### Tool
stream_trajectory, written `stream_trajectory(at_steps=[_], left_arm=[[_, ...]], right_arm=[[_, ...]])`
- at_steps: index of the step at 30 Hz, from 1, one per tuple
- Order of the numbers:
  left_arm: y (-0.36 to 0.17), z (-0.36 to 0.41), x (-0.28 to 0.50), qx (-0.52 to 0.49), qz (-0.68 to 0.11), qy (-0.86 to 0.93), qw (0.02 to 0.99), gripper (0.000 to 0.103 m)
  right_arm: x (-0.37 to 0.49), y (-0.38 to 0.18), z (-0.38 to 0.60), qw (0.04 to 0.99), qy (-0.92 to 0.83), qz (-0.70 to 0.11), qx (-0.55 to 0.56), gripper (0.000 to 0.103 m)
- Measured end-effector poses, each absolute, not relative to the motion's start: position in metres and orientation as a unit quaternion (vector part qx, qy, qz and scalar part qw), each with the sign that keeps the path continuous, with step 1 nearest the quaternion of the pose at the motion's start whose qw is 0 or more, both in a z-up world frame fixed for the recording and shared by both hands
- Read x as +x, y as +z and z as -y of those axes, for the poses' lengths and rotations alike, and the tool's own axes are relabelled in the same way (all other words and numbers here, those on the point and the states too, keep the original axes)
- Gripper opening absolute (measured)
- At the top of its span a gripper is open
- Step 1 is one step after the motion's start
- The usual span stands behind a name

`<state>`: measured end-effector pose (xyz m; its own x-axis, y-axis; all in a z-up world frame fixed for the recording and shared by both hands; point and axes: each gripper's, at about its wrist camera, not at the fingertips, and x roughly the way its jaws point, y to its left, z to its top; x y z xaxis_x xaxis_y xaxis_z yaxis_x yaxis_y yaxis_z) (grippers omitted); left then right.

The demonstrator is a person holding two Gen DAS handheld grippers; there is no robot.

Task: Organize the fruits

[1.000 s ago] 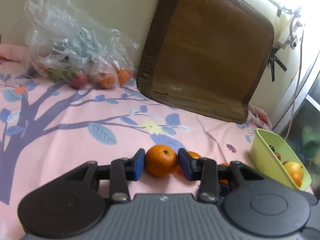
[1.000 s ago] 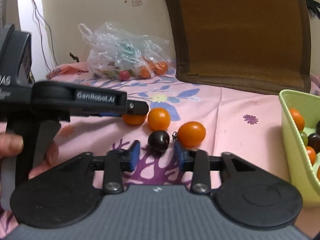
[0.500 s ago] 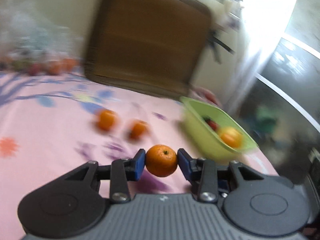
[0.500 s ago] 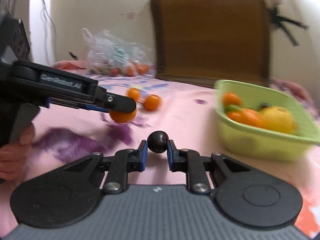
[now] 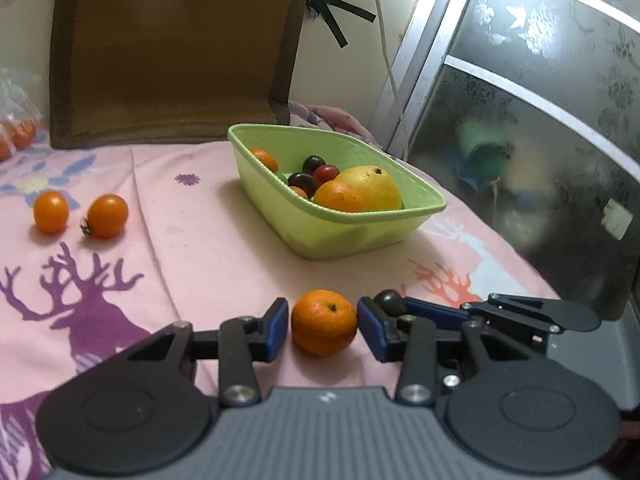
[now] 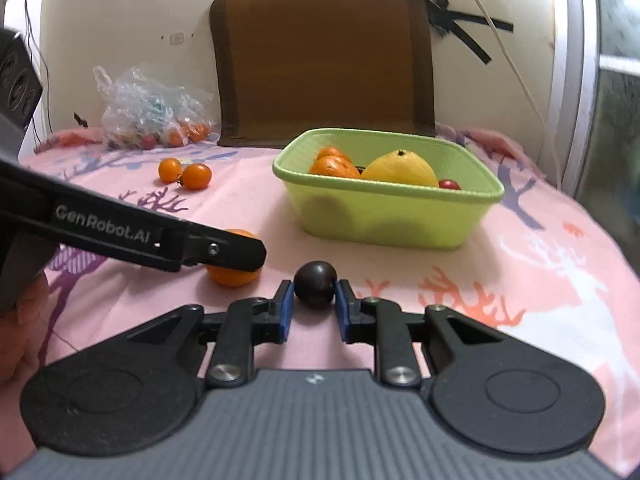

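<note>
With both fruits bound for the green basket (image 6: pixel 384 216), the left gripper (image 5: pixel 323 322) pinches a mandarin (image 5: pixel 324 322) and the right gripper (image 6: pixel 314 306) a dark plum (image 6: pixel 315 286).

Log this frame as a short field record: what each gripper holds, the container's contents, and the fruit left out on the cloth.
left gripper: shut on orange mandarin
right gripper: shut on dark plum
green basket: on the pink cloth, ahead of both grippers; holds a yellow mango, oranges and small dark and red fruit
loose fruit: two orange tomatoes side by side on the pink cloth, left of the basket
plastic bag: far left by the wall, more fruit inside
held fruit: not yet over the basket
</note>
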<state>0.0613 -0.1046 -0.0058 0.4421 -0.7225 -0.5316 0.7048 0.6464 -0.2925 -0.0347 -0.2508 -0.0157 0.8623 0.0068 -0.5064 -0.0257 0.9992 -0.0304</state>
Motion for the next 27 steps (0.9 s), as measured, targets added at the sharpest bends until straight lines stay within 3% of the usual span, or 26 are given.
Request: stream_trajectory(at_steps=[4, 18, 21, 25, 27], left_arm=[[0.0, 0.108, 0.053, 0.023, -0.289, -0.396, 0.871, 0.052], [0.001, 0.109, 0.035, 0.067, -0.26, -0.389, 0.881, 0.053], [0.001, 0.111, 0.035, 0.074, -0.26, -0.393, 0.879, 0.049], [-0.003, 0.114, 0.045, 0.061, -0.281, -0.402, 0.869, 0.049], [-0.007, 0.113, 0.051, 0.047, -0.298, -0.41, 0.861, 0.039]], right_arm=[[-0.038, -0.016, 0.253, 0.967, 0.016, -0.255, -0.008, 0.033], [-0.038, -0.017, 0.254, 0.967, 0.01, -0.256, -0.013, 0.033], [-0.036, -0.018, 0.253, 0.965, 0.008, -0.261, -0.014, 0.032], [-0.037, -0.019, 0.251, 0.966, 0.015, -0.259, -0.021, 0.024], [-0.038, -0.019, 0.251, 0.966, 0.016, -0.258, -0.021, 0.024]])
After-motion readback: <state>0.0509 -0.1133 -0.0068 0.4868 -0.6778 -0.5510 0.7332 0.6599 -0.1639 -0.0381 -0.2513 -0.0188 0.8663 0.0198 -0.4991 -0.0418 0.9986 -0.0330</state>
